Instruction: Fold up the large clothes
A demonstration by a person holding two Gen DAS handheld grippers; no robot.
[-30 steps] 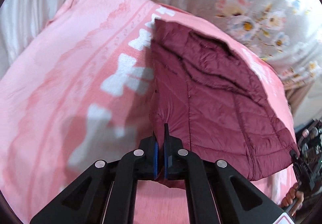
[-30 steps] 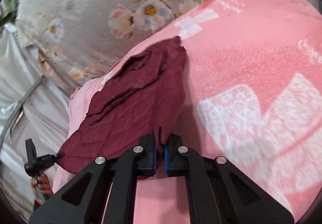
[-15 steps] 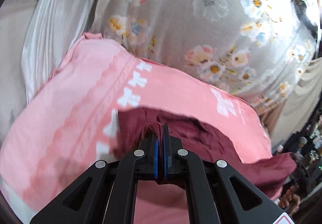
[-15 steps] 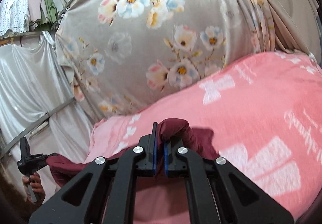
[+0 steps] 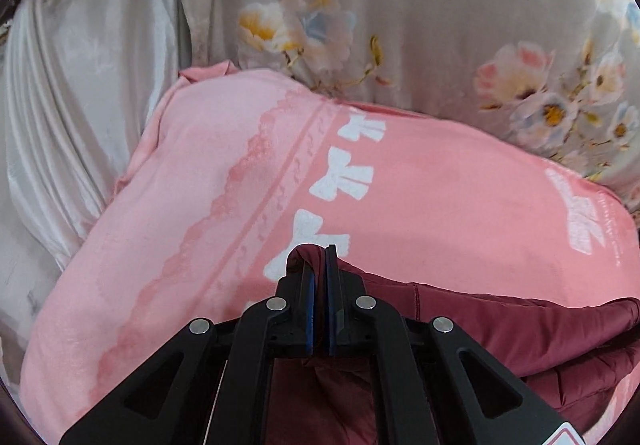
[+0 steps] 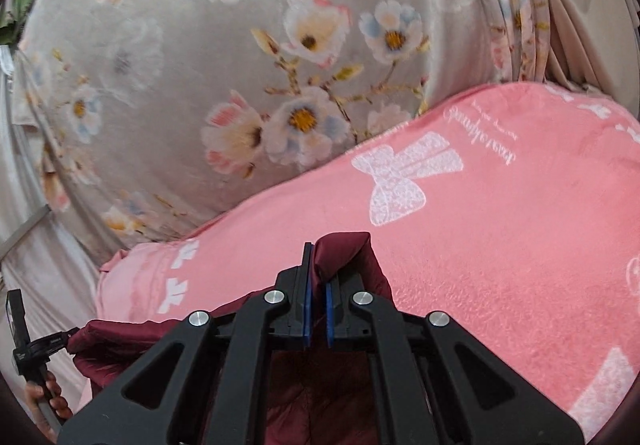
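Lifted jacket [image 5: 520, 329] now pinched between both grippers' fingers [image 5: 332, 269].

Only text in sight: white cursive lettering woven into the pink fleece blanket with white bows [image 6: 500, 245], near its far right edge in the right wrist view, beside the large white bow [image 6: 404, 181]. It lies rotated and upside down with smaller lines next to it; too small and blurred to read. Left wrist view: nothing legible.
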